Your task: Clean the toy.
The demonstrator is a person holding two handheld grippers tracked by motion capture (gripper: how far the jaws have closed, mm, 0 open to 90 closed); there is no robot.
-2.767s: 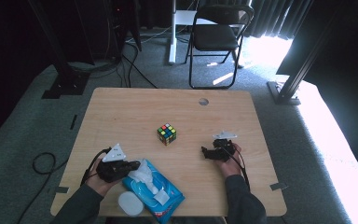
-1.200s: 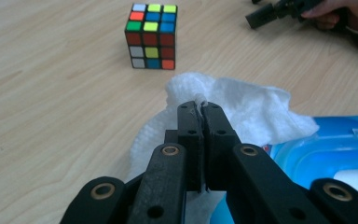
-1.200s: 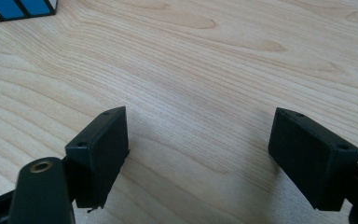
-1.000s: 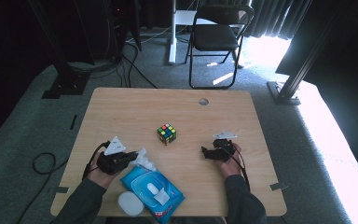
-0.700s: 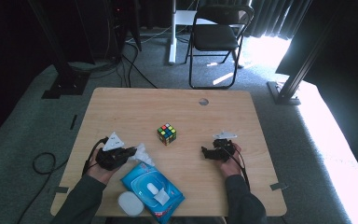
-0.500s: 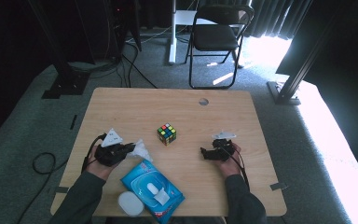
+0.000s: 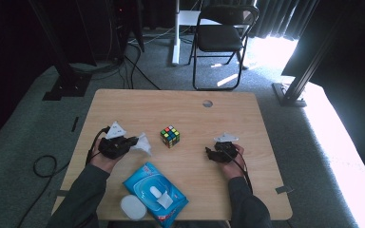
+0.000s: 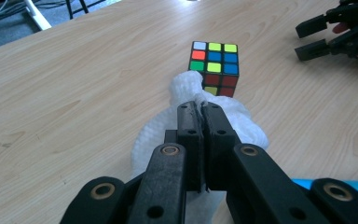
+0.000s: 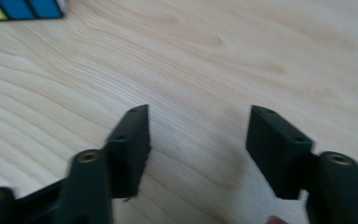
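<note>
while the left gripper [image 8: 200, 109] has its fingers clenched on the white wipe [image 8: 242, 128] near the bench's left edge, it should keep this pinch firm and bring the wipe flat to the cube [image 7: 170, 136]; the right gripper [image 9: 198, 144] rests with fingers released.

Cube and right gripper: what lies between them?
Nothing; bare tabletop runs between the cube and the open right gripper in the high view. The wipe sits on the cube's other side, in the left gripper.
</note>
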